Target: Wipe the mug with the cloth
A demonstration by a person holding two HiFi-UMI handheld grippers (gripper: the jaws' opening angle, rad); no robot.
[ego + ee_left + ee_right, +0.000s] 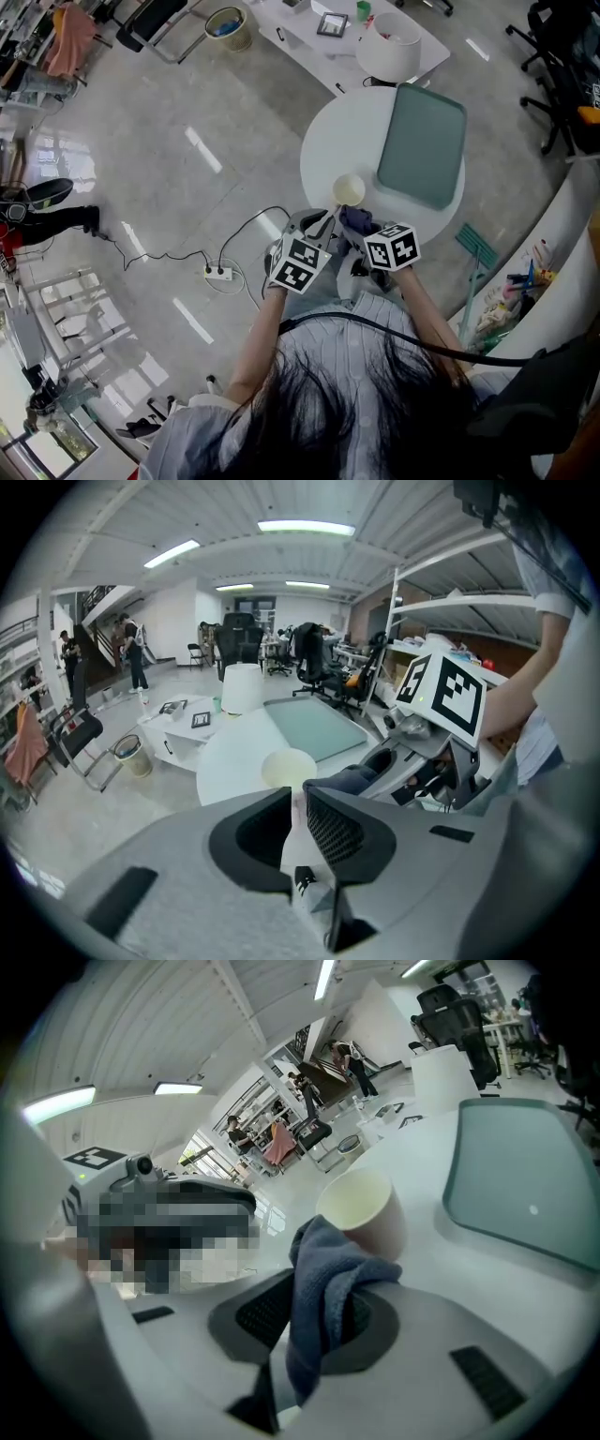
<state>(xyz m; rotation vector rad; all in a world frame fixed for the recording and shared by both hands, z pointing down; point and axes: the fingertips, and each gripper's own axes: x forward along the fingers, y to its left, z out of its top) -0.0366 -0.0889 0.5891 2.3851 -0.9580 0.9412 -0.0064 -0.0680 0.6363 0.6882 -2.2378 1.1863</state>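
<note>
A cream mug (pixel 348 190) hangs over the near edge of the round white table (pixel 323 150), its mouth turned up towards me. My left gripper (pixel 323 225) is shut on it; in the left gripper view a pale part of the mug (pixel 289 766), seemingly its handle, fills the narrow gap between the jaws of the left gripper (pixel 295 822). My right gripper (pixel 314 1321) is shut on a dark blue cloth (pixel 323 1279). The cloth bunches up against the near side of the mug (pixel 361 1208). In the head view the cloth (pixel 356 222) sits just below the mug.
A green tray (pixel 422 141) lies on the far right of the round table. Beyond it, a low white table carries a white shade (pixel 389 47) and small items. A power strip (pixel 217 273) with cables lies on the floor at left. Office chairs (pixel 553 56) stand at right.
</note>
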